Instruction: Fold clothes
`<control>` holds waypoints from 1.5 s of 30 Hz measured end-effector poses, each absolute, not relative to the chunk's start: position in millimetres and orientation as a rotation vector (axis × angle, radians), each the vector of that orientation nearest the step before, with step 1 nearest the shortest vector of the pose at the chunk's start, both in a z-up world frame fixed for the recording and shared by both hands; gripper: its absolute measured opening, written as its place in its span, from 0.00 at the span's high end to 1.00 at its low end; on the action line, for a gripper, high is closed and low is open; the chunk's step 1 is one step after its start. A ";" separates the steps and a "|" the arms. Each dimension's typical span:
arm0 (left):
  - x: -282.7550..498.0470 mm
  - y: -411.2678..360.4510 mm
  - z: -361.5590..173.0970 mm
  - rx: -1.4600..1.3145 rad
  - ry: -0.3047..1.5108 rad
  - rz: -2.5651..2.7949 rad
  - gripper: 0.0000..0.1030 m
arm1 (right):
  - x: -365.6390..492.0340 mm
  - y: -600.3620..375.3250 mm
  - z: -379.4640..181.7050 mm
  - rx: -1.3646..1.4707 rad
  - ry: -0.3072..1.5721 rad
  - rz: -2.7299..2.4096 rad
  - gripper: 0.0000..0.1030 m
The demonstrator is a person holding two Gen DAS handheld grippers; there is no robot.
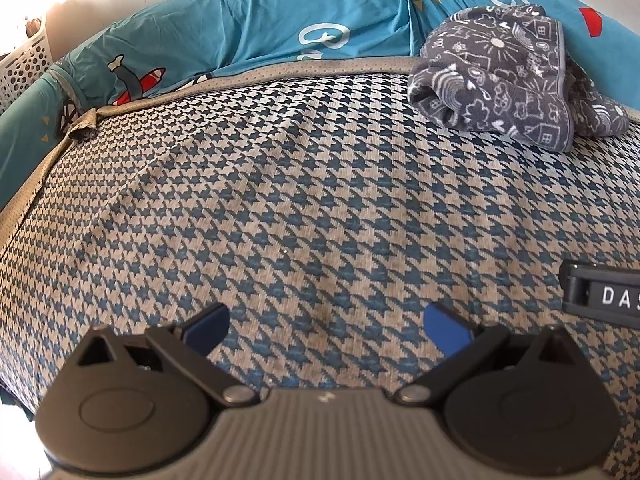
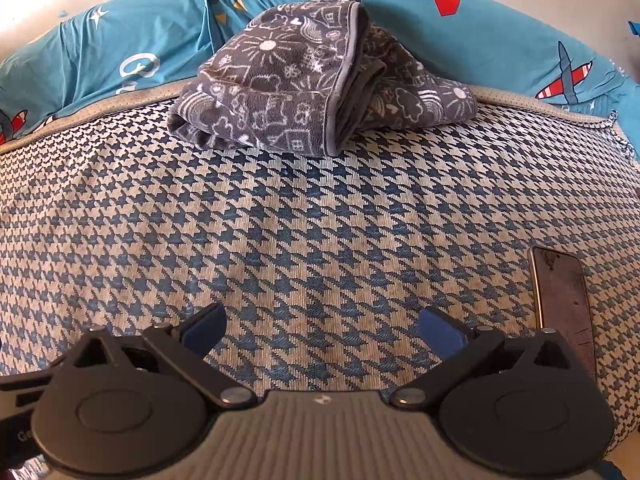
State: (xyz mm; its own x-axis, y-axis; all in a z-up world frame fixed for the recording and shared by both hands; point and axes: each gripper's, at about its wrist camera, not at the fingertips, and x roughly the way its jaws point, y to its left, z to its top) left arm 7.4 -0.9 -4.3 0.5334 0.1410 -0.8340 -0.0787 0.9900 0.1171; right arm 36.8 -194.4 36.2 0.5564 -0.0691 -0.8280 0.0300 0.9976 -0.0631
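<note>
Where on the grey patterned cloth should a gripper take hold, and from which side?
Probably the piped edge of the grey patterned cloth, approached from the near side. That hem stands up along the bundle facing the right gripper, whose fingers are open; the folded roll on the left looks too thick.

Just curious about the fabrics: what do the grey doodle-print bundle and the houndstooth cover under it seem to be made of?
Grey doodle-print garment: probably soft fleece, matte and fuzzy, with thick rounded folds and a stitched hem. Houndstooth cover: seemingly a woven textile, with fine ribbed threads visible and a flat, matte surface.

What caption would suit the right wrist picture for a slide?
Open right gripper hovering over a houndstooth bed cover, grey patterned garment bundled ahead, phone lying at right.
</note>
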 end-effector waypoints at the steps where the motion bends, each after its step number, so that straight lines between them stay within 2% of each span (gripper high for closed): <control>1: 7.3 -0.4 -4.7 0.065 1.001 0.130 0.00 | 36.8 -194.6 35.9 -0.043 0.980 -0.059 0.00; 45: 16.1 6.7 -4.1 0.037 0.994 0.164 0.00 | 36.7 -201.2 38.6 -0.011 0.974 -0.081 0.00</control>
